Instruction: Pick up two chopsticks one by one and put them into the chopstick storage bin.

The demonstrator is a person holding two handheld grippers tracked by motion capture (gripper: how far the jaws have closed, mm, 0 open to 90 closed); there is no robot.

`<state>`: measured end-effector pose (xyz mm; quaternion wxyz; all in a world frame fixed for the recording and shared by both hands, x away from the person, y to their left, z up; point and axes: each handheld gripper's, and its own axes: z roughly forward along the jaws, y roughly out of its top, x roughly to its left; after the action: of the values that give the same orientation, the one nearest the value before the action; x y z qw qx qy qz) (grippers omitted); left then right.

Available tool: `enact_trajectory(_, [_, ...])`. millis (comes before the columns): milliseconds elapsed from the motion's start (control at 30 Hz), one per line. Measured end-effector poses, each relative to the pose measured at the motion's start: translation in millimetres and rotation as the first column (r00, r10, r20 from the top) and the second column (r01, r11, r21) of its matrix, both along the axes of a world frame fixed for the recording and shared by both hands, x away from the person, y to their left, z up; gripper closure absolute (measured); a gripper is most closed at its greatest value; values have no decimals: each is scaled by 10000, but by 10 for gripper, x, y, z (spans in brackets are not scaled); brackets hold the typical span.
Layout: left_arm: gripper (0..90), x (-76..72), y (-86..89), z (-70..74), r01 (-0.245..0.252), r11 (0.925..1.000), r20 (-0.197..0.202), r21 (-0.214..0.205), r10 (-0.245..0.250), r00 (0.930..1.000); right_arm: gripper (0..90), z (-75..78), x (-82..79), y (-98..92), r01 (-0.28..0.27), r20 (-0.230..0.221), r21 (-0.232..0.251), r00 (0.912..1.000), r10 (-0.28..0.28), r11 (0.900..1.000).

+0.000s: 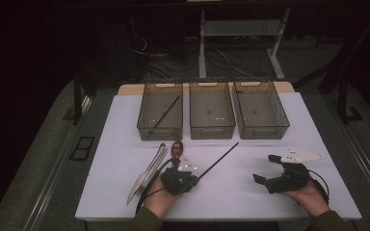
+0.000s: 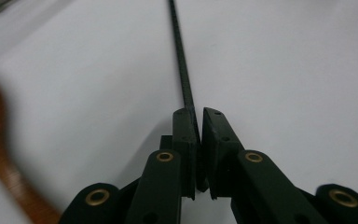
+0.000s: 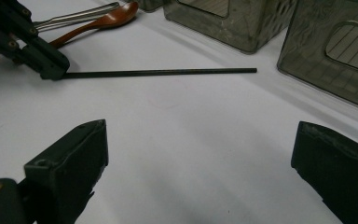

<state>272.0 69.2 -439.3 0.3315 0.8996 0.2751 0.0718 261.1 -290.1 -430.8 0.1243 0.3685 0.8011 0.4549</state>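
A thin black chopstick (image 1: 219, 161) lies slanted across the middle of the white table (image 1: 231, 192), its far tip pointing toward the bins. My left gripper (image 1: 195, 180) is shut on its near end. In the left gripper view the two jaws pinch the chopstick (image 2: 182, 70) just above the table. From the right gripper view the same stick (image 3: 168, 72) runs level out of the left gripper (image 3: 58, 72). My right gripper (image 1: 264, 168) rests at the front right, open, with bare table between its jaws (image 3: 201, 128).
Three grey mesh bins stand in a row at the back: the left bin (image 1: 160, 133) holds another black chopstick (image 1: 166, 113), next to the middle bin (image 1: 212, 132) and right bin (image 1: 266, 132). A wooden spoon (image 1: 176, 148), fork and knife (image 1: 147, 173) lie left of my left hand.
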Motion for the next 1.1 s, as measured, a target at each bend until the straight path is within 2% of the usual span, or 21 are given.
enact_trajectory(133, [836,89,126,2,-190,9998,-101,-32,190,9998,41,2,-1,1,13,-24,9,10000,-13,10000])
enact_trajectory(367, [830,92,134,4,-122,9998,-152,-167,119,9998,40,4,-3,0,8,-20,8,10000,-8,10000])
enact_trajectory(500, [741,99,119,85,-73,9967,-30,-810,71,10000,41,3,-2,0,13,-31,13,10000,-13,10000])
enact_trajectory(567, [706,130,91,109,10,9924,-15,-1230,-12,10000,40,1,1,2,15,-38,3,10000,-14,10000])
enact_trajectory(700, [682,230,1,132,169,9847,64,-1736,-160,9999,40,-2,3,9,-11,-20,-36,10000,10,10000])
enact_trajectory(767, [683,290,-55,123,295,9821,49,-1860,-291,9996,41,-3,4,8,-10,-13,-41,10000,10,10000])
enact_trajectory(833, [693,348,-111,96,437,9824,60,-1815,-433,9990,40,-4,6,7,18,-26,-41,10000,-18,10000])
enact_trajectory(900, [709,395,-175,63,337,9810,-74,-1910,-358,9993,40,-5,7,7,19,-38,-52,10000,-19,10000])
enact_trajectory(933, [710,431,-200,50,453,9822,32,-1825,-455,9990,40,-6,8,7,24,-44,-52,10000,-24,10000])
enact_trajectory(1033, [732,489,-265,19,283,9851,-11,-1697,-288,9996,41,-4,8,4,25,-46,-41,10000,-25,10000])
enact_trajectory(1067, [739,503,-273,8,302,9847,-27,-1716,-311,9995,40,-4,8,2,24,-38,-28,10000,-24,10000])
enact_trajectory(1100, [746,517,-274,1,436,9868,47,-1561,-434,9990,40,-3,8,0,18,-25,-15,10000,-18,10000])
